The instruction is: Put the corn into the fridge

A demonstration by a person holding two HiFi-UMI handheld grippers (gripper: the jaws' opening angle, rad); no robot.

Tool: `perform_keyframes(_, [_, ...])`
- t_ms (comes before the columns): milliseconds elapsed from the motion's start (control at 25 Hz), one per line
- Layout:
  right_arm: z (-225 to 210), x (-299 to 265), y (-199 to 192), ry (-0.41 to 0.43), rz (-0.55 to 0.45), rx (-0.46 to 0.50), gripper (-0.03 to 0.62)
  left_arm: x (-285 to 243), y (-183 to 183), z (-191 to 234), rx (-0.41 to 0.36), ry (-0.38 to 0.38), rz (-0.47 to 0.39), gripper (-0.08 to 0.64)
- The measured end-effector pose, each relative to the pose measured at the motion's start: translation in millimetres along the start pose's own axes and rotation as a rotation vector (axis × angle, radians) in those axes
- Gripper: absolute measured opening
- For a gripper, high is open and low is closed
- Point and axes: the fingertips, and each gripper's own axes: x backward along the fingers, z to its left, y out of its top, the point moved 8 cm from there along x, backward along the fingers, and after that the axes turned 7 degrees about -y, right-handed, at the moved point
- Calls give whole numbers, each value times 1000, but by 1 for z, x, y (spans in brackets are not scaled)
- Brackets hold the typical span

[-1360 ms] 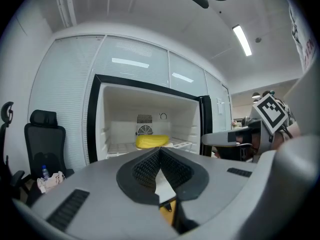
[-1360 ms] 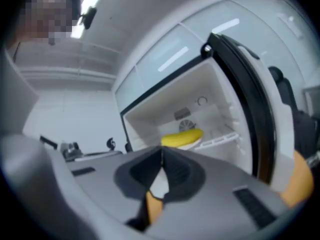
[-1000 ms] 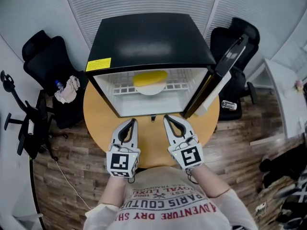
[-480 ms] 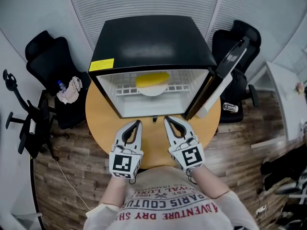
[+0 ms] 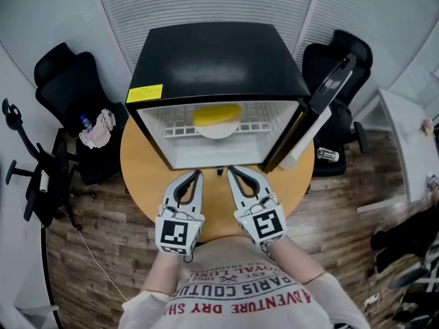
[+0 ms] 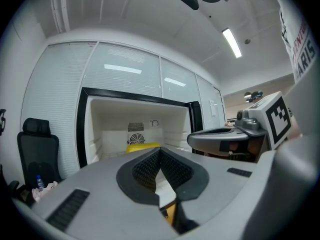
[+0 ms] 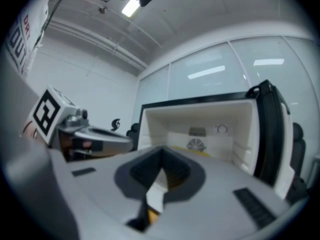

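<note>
The yellow corn (image 5: 217, 114) lies on a white plate (image 5: 218, 129) on the wire shelf inside the open black mini fridge (image 5: 218, 60). In the left gripper view the corn (image 6: 141, 146) shows deep inside, in front of the back wall. Both grippers hover level over the round wooden table (image 5: 140, 166), just outside the fridge opening. My left gripper (image 5: 199, 173) is shut with nothing in it. My right gripper (image 5: 230, 170) is shut and empty too, close beside the left. Their tips (image 6: 160, 152) (image 7: 161, 158) point at the fridge interior.
The fridge door (image 5: 322, 101) stands swung open at the right. Black office chairs (image 5: 65, 88) (image 5: 343, 53) flank the table, the left one with a cloth and a bottle (image 5: 96, 125) on it. A further bottle (image 5: 328, 151) lies at the right, behind the door.
My right gripper has edged slightly left, toward the left gripper. The corn, the plate and the fridge door have not moved.
</note>
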Motion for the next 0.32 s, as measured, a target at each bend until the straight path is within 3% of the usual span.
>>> perform_keyframes(160, [-2, -3, -1, -12, 9, -9, 28, -2, -1, 3, 8, 3, -2, 29])
perform_keyframes(320, [-1, -5, -2, -15, 12, 51, 28, -4, -2, 4, 23, 0, 2, 29])
